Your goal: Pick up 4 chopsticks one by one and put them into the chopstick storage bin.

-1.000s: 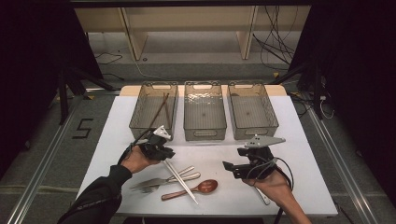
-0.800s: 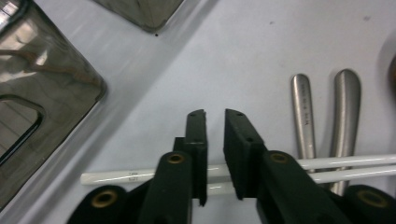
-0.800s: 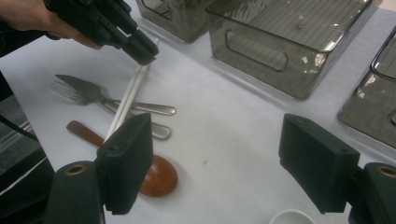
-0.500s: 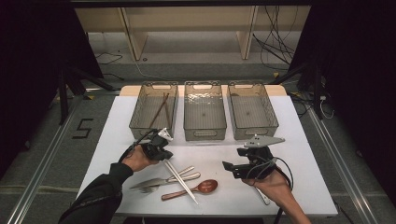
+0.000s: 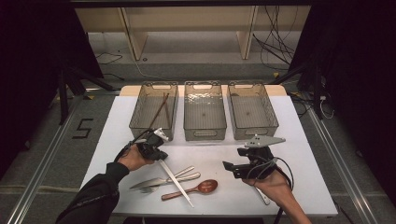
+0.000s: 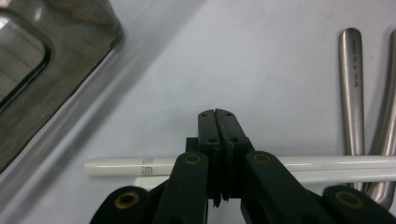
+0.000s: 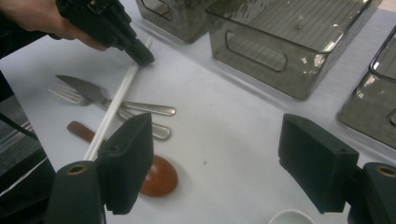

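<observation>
Left tool (image 5: 156, 150), jaws clamped on the near end of white chopsticks (image 5: 176, 183), which lie on the table (image 5: 308, 154) across a steel knife (image 5: 154, 182) and fork (image 5: 161, 185), beside a brown wooden spoon (image 5: 191, 189). Right tool (image 7: 215, 163) hovers with jaws apart. Three smoky translucent bins (image 5: 204, 112) stand behind; the high view shows dark chopsticks (image 5: 160, 108) in the leftmost.

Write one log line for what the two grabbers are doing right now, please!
left gripper: shut on white chopsticks | right gripper: open, holds nothing | fork, knife, spoon: on table | three bins: behind
</observation>
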The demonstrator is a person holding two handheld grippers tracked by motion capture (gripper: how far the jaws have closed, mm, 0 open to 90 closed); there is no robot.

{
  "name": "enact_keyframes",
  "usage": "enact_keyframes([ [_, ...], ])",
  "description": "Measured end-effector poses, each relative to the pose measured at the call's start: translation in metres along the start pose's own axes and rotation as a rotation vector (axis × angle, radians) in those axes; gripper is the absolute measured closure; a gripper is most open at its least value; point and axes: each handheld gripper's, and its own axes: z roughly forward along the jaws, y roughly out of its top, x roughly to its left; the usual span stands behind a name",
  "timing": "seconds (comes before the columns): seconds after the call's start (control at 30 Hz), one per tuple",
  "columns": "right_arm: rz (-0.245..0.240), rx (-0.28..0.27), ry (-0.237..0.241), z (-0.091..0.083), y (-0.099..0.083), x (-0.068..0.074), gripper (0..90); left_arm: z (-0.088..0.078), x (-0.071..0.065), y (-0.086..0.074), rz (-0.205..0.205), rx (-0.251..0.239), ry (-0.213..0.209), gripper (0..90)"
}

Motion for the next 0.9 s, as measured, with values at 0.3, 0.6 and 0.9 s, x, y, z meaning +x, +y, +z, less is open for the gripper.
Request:
enact_keyframes([
  [0.3,0.0,-0.002,-0.001,-0.001,0.0,0.0,27.5,-0.004,0.004,-0.009,-0.026,0.025,0.002,88.2],
  [0.6,-0.001,-0.002,-0.001,-0.001,0.0,0.0,27.6,-0.009,0.006,-0.018,-0.063,0.027,0.005,86.8],
  [0.9,-0.002,-0.003,-0.001,-0.001,0.0,0.0,27.7,-0.012,0.006,-0.023,-0.085,0.04,0.0,85.9],
])
